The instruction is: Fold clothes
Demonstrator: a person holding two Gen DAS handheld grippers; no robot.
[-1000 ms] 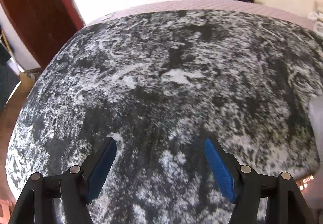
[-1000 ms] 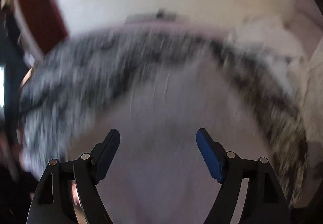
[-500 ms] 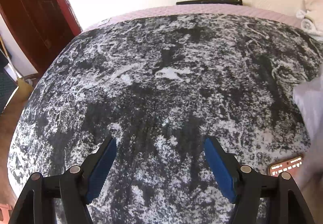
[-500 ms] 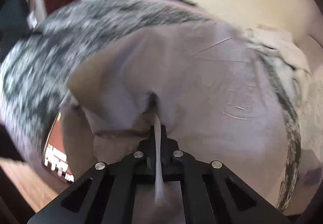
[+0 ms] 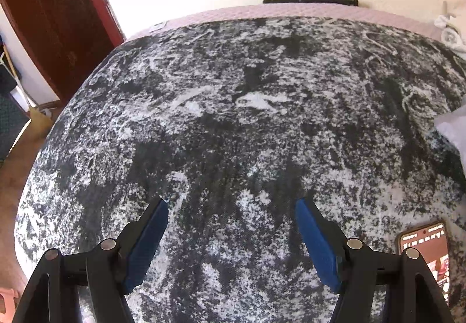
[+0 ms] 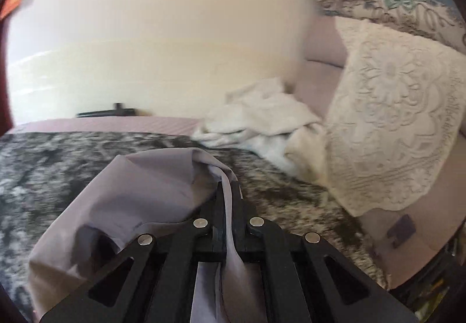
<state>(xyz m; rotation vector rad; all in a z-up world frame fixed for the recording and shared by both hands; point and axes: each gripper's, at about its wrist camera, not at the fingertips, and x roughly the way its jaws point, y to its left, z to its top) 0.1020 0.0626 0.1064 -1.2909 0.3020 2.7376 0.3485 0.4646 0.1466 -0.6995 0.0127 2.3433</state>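
Right hand-held gripper (image 6: 228,192) clamped tight on pale lilac thin garment (image 6: 139,186) above mottled black-and-white blanket (image 5: 233,125), left hand-held gripper (image 5: 231,208) spread wide, empty, beside lit smartphone (image 5: 425,250).

phone (image 5: 425,257) screen lit, its text too small to read

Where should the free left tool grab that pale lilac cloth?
Probably the loose folded edge of the pale lilac cloth, coming from the left. The right tool already pinches its right end, so the cloth drapes leftward over the black-and-white speckled blanket. The left tool is open, holding nothing.
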